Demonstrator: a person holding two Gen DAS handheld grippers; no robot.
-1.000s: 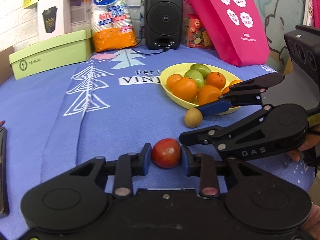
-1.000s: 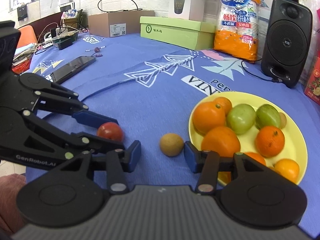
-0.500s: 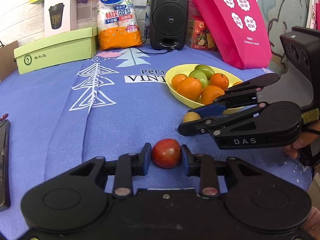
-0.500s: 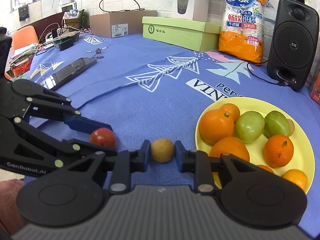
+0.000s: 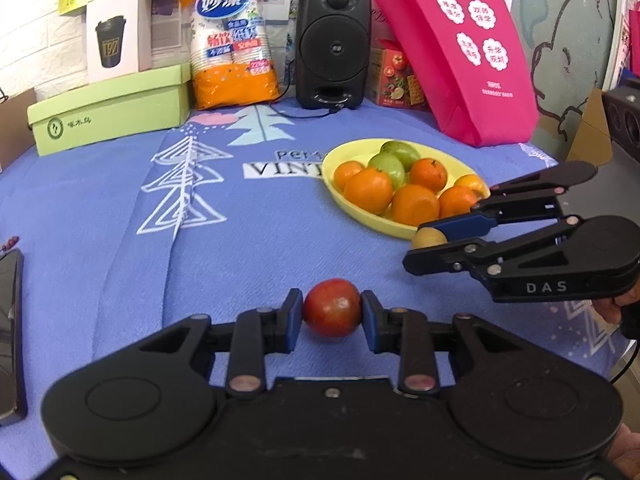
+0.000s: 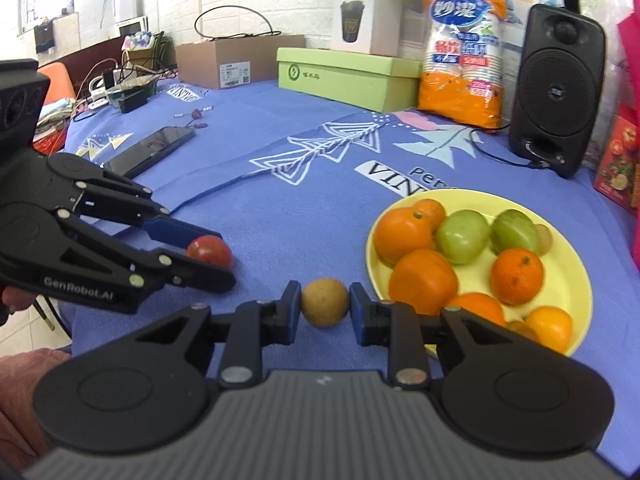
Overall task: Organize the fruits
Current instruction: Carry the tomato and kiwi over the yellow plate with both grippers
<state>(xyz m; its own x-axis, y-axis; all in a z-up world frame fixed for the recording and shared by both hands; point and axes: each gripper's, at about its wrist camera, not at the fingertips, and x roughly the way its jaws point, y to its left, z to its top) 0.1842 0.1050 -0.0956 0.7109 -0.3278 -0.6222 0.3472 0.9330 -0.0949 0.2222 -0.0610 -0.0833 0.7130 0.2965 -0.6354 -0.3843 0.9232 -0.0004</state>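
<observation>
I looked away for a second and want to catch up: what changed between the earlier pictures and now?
The right gripper came forward around the small brown fruit and closed on it; a second ago its jaws stood open short of it. Unchanged: the left gripper stays clamped on the red tomato, and the yellow plate keeps its oranges and green fruits.

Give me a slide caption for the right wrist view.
Right claw grips a small round brown fruit beside a yellow plate of oranges; left claw holds a red tomato.

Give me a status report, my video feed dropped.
Left gripper shut on round red tomato. Right gripper shut on small brown kiwi-like fruit. Yellow plastic plate of oranges and green fruit is beside it, path unobstructed.
</observation>
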